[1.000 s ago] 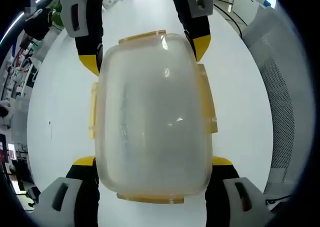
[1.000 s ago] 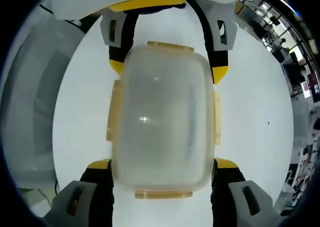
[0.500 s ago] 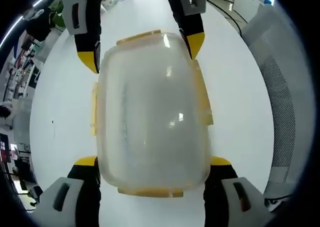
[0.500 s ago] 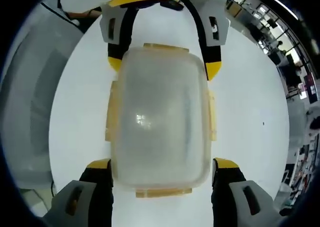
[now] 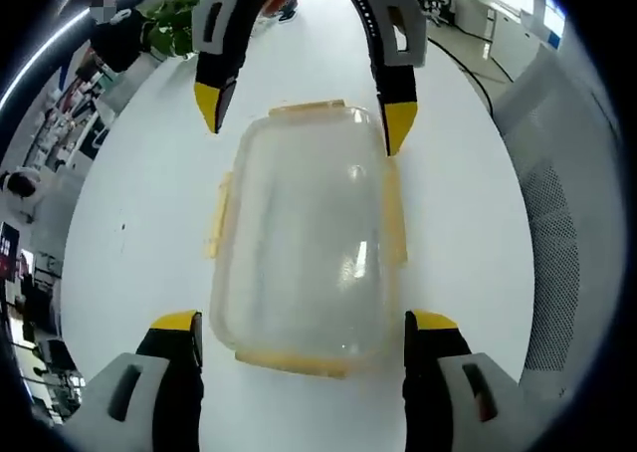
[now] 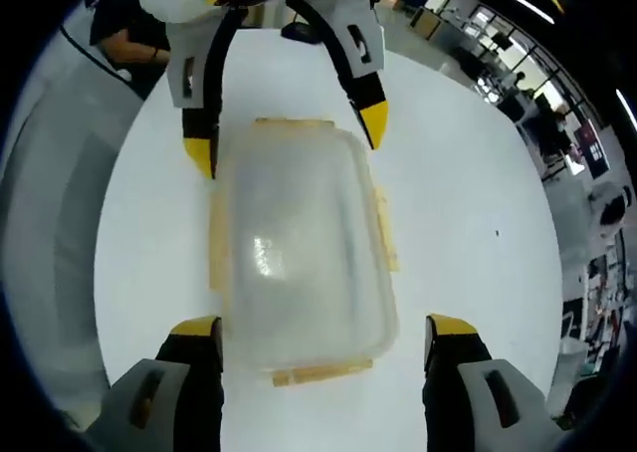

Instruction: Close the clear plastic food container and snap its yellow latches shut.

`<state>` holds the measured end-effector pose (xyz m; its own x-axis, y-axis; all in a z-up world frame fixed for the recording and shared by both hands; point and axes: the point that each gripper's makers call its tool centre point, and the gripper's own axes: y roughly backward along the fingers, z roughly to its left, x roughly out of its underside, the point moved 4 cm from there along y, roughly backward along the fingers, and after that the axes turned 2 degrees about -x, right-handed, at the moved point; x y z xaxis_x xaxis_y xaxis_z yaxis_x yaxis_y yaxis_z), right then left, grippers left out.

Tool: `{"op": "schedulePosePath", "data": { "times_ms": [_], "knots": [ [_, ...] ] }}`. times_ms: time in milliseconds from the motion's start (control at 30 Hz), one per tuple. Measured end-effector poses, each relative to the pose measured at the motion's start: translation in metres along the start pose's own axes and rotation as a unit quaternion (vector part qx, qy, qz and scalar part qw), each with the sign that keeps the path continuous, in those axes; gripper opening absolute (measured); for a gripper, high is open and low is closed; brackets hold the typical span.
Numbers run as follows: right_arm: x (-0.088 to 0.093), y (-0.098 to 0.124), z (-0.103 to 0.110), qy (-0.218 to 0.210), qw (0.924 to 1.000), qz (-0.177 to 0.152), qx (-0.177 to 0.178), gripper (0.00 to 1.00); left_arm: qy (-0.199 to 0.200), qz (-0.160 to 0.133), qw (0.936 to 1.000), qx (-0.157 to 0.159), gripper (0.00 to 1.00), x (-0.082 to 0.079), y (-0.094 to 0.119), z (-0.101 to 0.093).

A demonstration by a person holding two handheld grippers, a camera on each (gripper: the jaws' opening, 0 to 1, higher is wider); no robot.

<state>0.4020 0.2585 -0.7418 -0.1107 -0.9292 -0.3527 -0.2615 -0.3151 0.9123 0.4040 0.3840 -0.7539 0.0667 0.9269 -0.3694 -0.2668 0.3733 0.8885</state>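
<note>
**Left gripper view: lidded container between two open claws, latches not yet snapped**

Left gripper view looks down on the clear plastic container [image 5: 304, 235], which sits flat on the white round table [image 5: 139, 223], nearer the middle than any edge. Its lid lies on top and looks seated, though I cannot tell whether it is pressed fully home. Four yellow latches [image 5: 395, 213] stick outward, one on each side, so they appear unsnapped.

Judging by the thin, cloudy walls and nothing visible inside, the container [image 6: 299, 248] is probably light and a little flexible, and smooth enough to slide on the glossy table when pushed from one side. The lid centre would likely bow under pressure; the stiffer places to act on are the rim and the latch tabs [image 6: 215, 253] themselves. Pressing a latch from one side while bracing the opposite side seems the safer way.

The left claw [image 5: 299, 328] is spread wide, its tips straddling the near end without touching the walls. The right claw [image 6: 323, 333] is likewise spread, flanking the opposite end. A grey mesh chair [image 5: 567, 253] stands beyond the table's edge.
</note>
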Motion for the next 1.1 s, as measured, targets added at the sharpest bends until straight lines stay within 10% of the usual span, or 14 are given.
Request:
{"op": "schedulePosePath", "data": {
  "times_ms": [600, 767, 1100],
  "knots": [
    [-0.002, 0.026, 0.003, -0.136, 0.9851, -0.094, 0.048, 0.83, 0.160, -0.112, 0.9789, -0.060, 0.85, -0.003, 0.036, 0.001],
    [-0.008, 0.033, 0.010, -0.161, 0.9766, -0.135, 0.045, 0.83, 0.209, -0.142, 0.9657, -0.060, 0.85, 0.002, 0.042, -0.002],
    [-0.013, 0.050, 0.017, -0.248, 0.9402, -0.227, 0.053, 0.83, 0.319, -0.235, 0.9152, -0.071, 0.84, 0.010, 0.062, -0.007]
  ]
}}
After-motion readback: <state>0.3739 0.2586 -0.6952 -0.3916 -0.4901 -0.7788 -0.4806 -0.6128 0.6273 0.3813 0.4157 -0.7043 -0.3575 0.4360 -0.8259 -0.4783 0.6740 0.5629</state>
